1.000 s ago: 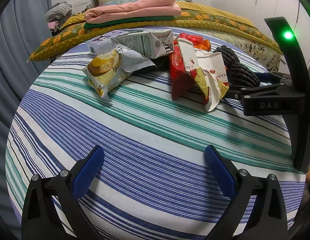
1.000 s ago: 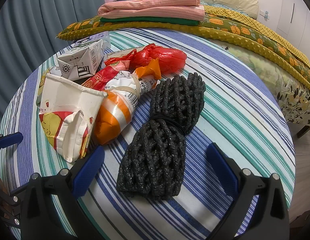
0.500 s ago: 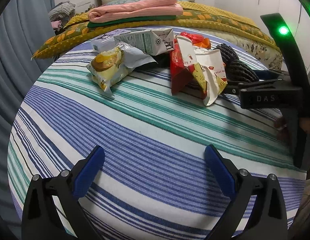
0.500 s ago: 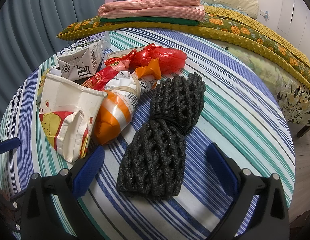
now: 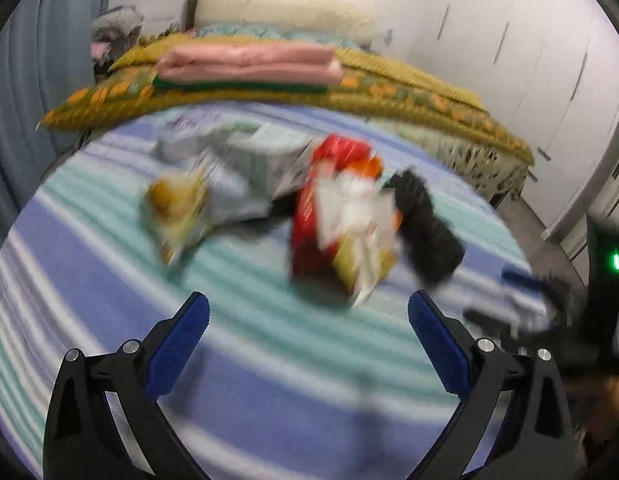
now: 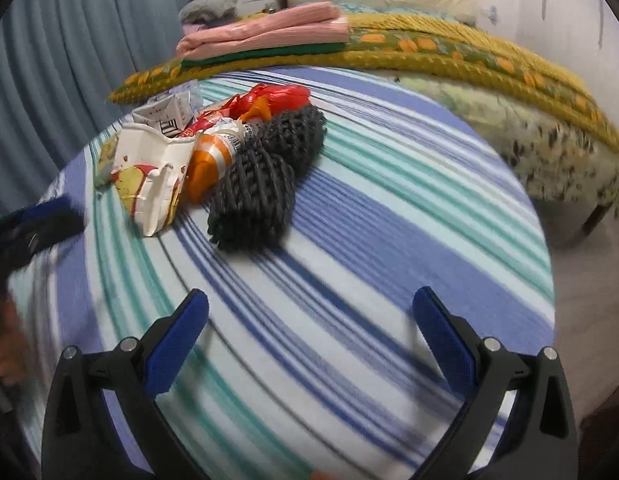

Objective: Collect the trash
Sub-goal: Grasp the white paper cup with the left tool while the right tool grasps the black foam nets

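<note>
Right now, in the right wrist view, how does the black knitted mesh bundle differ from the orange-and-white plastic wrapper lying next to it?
The black knitted mesh bundle is dark, textured and cinched at its middle; the orange-and-white plastic wrapper is glossy, smooth and tapered. The bundle is the larger, and sits on the wrapper's right. Both lie on the striped tablecloth, touching, neither gripped.

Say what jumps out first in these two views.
A heap of trash sits in the middle of the striped table: wrappers, a carton, a red bag, with a black net bundle on its right edge. Behind the table, folded pink cloth lies on a yellow bed cover. Both grippers, left and right, hang open and empty.
</note>
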